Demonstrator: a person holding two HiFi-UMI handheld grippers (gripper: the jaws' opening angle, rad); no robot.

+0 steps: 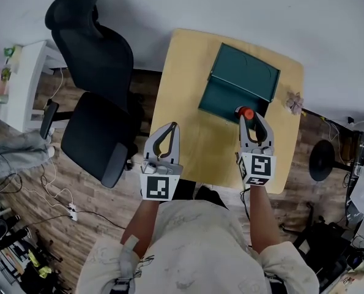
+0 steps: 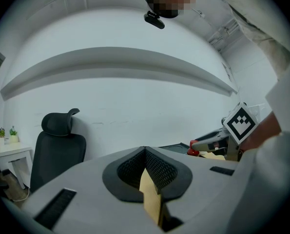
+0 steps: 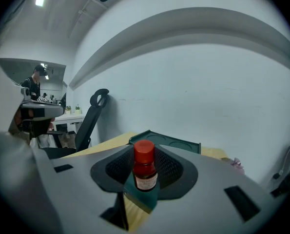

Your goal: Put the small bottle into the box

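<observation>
Inside R gripper (image 1: 249,117): labelled bottle (image 3: 145,171)

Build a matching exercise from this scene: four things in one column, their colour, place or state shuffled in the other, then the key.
1. small bottle
2. box
3. left gripper
4. office chair

A. black, beside the table
B. dark green, on the table
C. jaws together, nothing between them
D. red-capped, clamped in the right gripper

Pairs: 1-D, 2-B, 3-C, 4-A
</observation>
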